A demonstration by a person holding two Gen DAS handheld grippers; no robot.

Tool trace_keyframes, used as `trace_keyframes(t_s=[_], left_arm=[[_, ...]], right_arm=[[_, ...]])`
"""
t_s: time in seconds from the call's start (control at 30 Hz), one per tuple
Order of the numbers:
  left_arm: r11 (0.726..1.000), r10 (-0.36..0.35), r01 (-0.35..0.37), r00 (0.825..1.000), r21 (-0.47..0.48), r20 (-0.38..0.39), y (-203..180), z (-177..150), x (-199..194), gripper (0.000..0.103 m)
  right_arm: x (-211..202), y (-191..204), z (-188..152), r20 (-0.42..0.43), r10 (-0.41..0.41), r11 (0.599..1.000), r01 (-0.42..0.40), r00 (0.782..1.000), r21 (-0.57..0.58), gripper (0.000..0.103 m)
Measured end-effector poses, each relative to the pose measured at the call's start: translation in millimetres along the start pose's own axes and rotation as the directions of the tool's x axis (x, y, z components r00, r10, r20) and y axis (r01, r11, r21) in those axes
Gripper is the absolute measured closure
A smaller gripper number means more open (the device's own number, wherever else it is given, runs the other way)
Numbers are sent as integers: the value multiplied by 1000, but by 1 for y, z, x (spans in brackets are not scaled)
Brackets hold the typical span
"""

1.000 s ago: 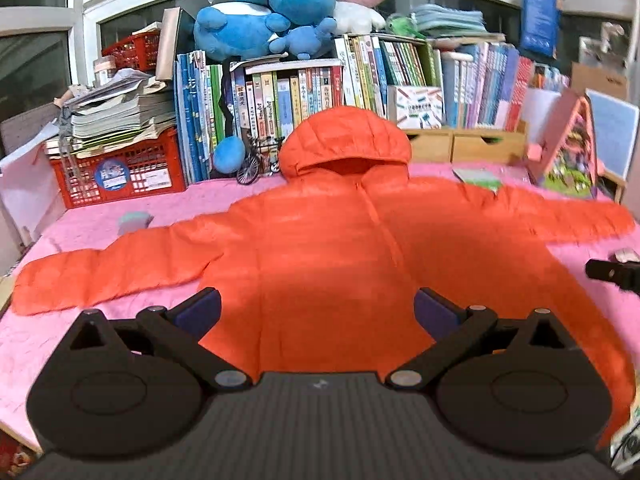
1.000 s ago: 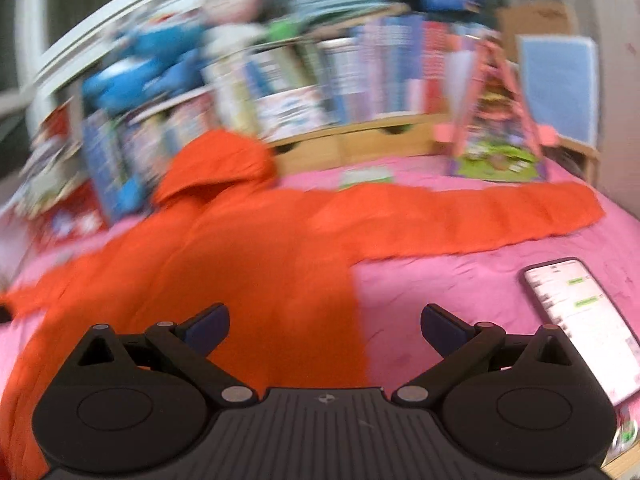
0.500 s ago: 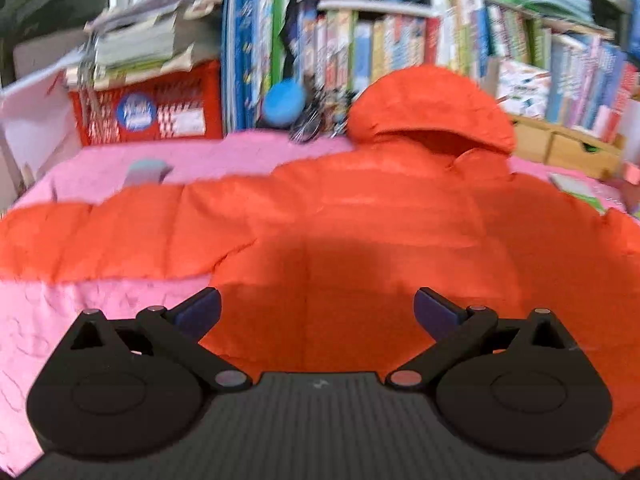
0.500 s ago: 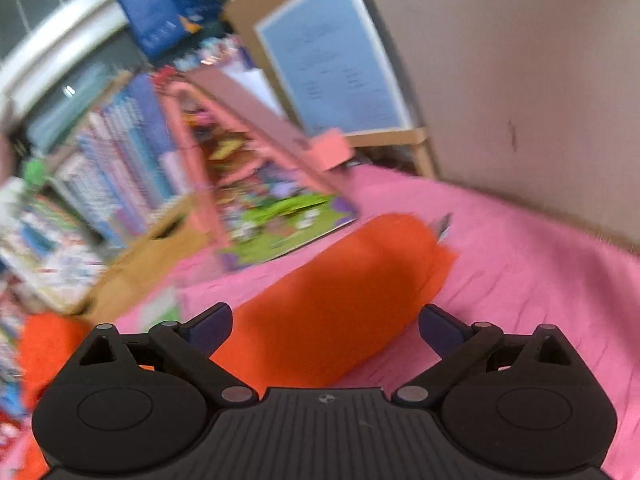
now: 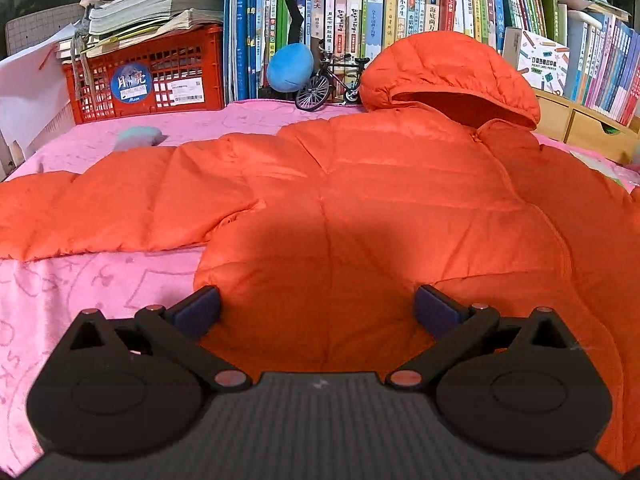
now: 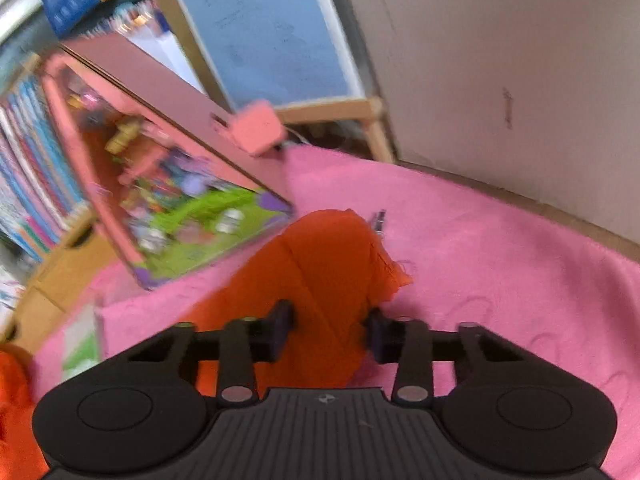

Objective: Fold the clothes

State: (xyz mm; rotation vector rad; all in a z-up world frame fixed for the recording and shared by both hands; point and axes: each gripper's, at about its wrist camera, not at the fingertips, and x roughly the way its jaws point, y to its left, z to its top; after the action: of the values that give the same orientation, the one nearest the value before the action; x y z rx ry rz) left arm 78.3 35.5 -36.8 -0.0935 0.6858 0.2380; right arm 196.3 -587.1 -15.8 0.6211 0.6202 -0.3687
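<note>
My right gripper (image 6: 329, 334), fingers partly closed, straddles the orange jacket sleeve (image 6: 320, 276), whose frayed cuff end lies at 12 o'clock just beyond the pads; whether the pads touch the fabric I cannot tell. The sleeve rests on the pink blanket (image 6: 500, 264). A pink toy house (image 6: 160, 168) stands at 10 o'clock, a blue board (image 6: 272, 32) at 12, and a blurred small dark object (image 6: 378, 220) beside the cuff.
</note>
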Motion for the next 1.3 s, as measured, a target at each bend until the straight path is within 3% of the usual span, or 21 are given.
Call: trace_keyframes(t_s=[0.1, 0.23, 0.37, 0.5, 0.63, 0.7, 0.97, 1.0, 1.03, 1.1, 1.17, 1.3], left_arm=[[1000, -2, 2, 1000, -2, 0, 0, 0, 0, 0], [1000, -10, 10, 1000, -12, 3, 2, 1, 0, 0], [999, -20, 20, 1000, -25, 8, 4, 1, 0, 0], [999, -30, 30, 999, -37, 13, 6, 1, 0, 0], [998, -40, 41, 999, -50, 18, 9, 1, 0, 0], [997, -44, 45, 999, -55, 20, 9, 1, -1, 0], [997, -47, 48, 999, -60, 23, 10, 0, -1, 0], [997, -45, 47, 999, -59, 22, 9, 0, -1, 0], [997, -44, 45, 999, -58, 22, 9, 0, -1, 0], [997, -43, 44, 999, -57, 21, 9, 0, -1, 0], [998, -41, 42, 999, -56, 21, 9, 0, -1, 0], [998, -39, 40, 999, -52, 19, 8, 0, -1, 0]], right_arm=[[-24, 25, -3, 43, 129, 992, -128, 991, -20, 86], [-59, 92, -18, 58, 331, 937, -320, 942, -143, 87], [-82, 173, -54, -36, 518, 820, -509, 854, -261, 87], [-79, 252, -122, -211, 605, 700, -639, 768, -318, 87], [-76, 331, -189, -385, 651, 558, -756, 654, -341, 88], [-60, 350, -220, -460, 613, 556, -764, 643, -327, 88], [-35, 354, -299, -553, 506, 519, -746, 662, -417, 88], [-33, 353, -301, -559, 509, 512, -752, 655, -415, 87], [-33, 353, -300, -565, 518, 505, -763, 642, -404, 83], [-33, 353, -297, -578, 536, 489, -784, 615, -382, 63], [-42, 353, -292, -571, 568, 465, -804, 593, -371, 21], [-73, 342, -276, -496, 621, 426, -792, 607, -437, 16]])
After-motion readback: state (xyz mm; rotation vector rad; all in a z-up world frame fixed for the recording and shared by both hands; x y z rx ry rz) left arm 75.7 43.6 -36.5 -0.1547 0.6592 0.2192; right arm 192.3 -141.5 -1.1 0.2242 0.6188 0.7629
